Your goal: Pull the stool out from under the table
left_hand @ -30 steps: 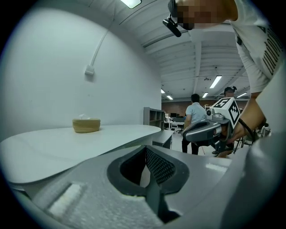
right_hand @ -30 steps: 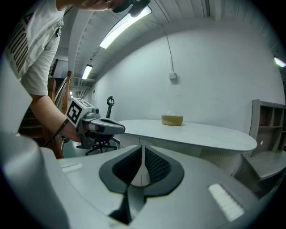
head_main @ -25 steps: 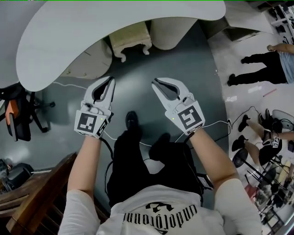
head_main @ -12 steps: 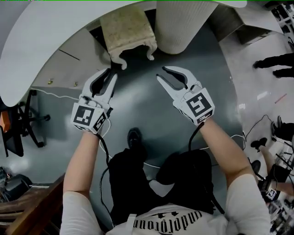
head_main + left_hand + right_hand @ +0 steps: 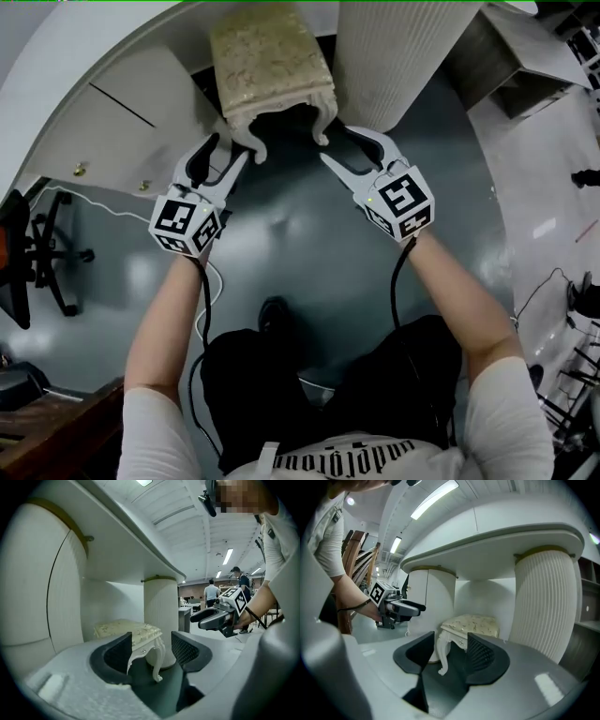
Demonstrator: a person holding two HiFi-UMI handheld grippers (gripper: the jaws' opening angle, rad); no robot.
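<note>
The stool [image 5: 270, 66] has a cream cushion and white carved legs, and it stands under the white table [image 5: 84, 94] beside a ribbed column [image 5: 394, 56]. My left gripper [image 5: 230, 148] is at the stool's front left leg [image 5: 253, 145], and its jaws are opening. In the left gripper view that leg [image 5: 157, 663] stands between the jaws of the left gripper [image 5: 152, 651], untouched by the pads. My right gripper [image 5: 336, 145] is at the front right leg [image 5: 321, 131], and its jaws are opening too. That leg [image 5: 442, 653] stands free between the jaws of the right gripper [image 5: 450, 653].
A second white table support [image 5: 141, 131] stands left of the stool. An office chair [image 5: 37, 253] and a floor cable [image 5: 103, 211] are at the left, and wooden furniture [image 5: 56, 441] at the bottom left. People [image 5: 211, 592] stand far off in the room.
Both grippers moved forward from over the grey floor to the stool's front legs. Their jaws went from nearly shut to open, and the view moved in under the table.
</note>
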